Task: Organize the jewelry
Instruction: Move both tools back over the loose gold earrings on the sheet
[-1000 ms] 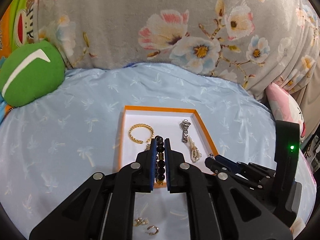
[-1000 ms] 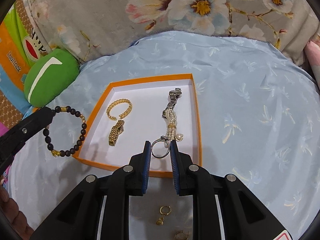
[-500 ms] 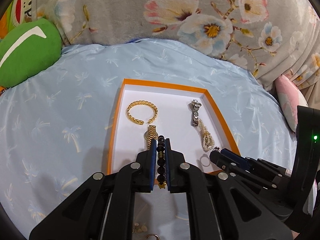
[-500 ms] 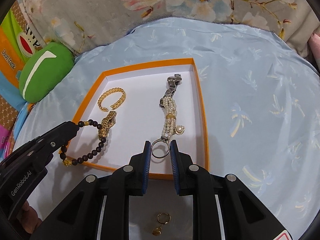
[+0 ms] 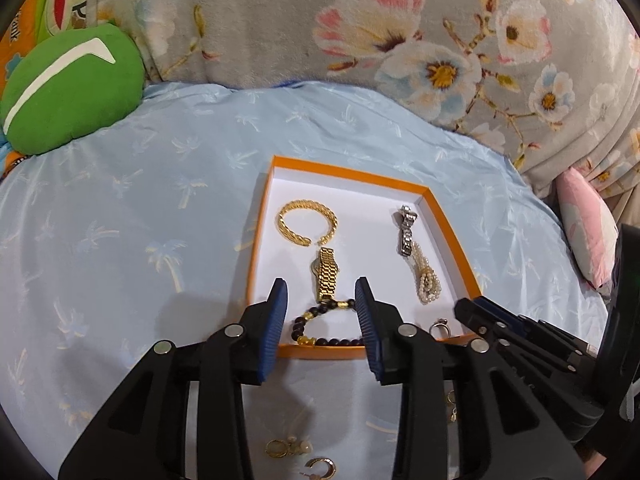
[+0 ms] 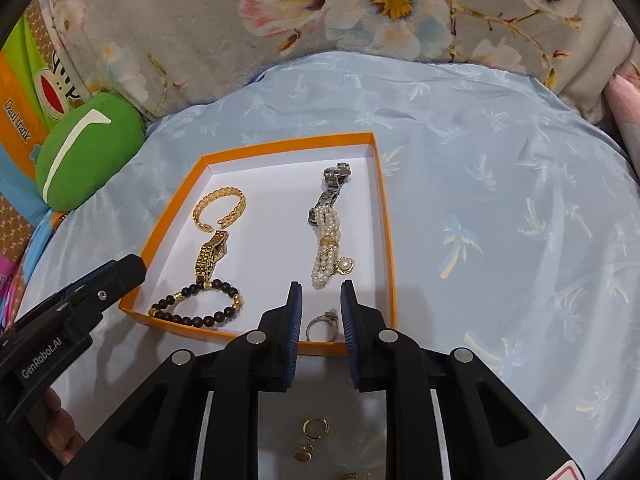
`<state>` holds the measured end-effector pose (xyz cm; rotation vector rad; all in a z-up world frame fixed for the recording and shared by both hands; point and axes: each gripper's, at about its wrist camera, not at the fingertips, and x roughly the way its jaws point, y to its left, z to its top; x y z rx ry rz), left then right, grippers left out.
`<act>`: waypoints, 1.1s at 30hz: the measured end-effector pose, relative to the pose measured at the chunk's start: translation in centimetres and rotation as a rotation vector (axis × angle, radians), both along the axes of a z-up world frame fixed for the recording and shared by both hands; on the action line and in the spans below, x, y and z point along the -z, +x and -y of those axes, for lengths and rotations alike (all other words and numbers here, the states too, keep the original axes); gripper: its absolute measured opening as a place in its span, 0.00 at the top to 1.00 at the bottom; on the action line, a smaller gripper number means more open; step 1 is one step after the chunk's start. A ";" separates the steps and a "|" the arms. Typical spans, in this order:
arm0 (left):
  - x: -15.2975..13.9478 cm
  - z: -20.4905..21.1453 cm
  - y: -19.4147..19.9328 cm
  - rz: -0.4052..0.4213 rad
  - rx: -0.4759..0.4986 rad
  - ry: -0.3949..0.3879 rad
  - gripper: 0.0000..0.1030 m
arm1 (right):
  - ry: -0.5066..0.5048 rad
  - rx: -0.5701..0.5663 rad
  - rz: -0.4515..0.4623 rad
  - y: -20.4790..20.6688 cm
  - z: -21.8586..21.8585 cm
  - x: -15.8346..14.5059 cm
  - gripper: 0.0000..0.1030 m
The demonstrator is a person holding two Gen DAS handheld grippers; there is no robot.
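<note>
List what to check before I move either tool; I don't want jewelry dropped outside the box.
1. Bead bracelet inside the orange box: ok.
2. Left tool free of the bracelet: ok, jaws opening, pads not touching it.
3. Ring gripped in right tool: ok.
4. Ring above the box floor: ok, near corner.
5. Ring touching the floor: cannot tell.
6. Earrings boxed: not ok, on the cloth.

Domestic setting, most likely a bedroom. Work surface is a soft bed covered by a light blue sheet [image 5: 160,208] printed with palm trees. A grey floral quilt [image 5: 360,40] is bunched along the far edge. A green plush cushion [image 5: 68,88] and a pink pillow [image 5: 588,236] lie at the sides.
</note>
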<state>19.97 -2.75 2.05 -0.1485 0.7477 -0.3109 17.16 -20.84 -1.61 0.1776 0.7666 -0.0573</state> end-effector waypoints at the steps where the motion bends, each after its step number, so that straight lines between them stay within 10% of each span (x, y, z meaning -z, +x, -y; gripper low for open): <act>1: -0.3 -0.3 -0.2 0.008 -0.006 0.000 0.67 | -0.004 0.006 0.009 -0.6 0.2 -0.4 0.82; 18: 0.7 -5.8 -8.8 -0.037 -0.027 0.048 0.67 | -0.006 0.034 -0.053 -12.3 1.6 1.1 0.81; 33: 3.9 -3.6 -9.2 -0.121 0.000 0.051 0.67 | 0.019 0.017 -0.093 -14.1 0.8 2.8 0.81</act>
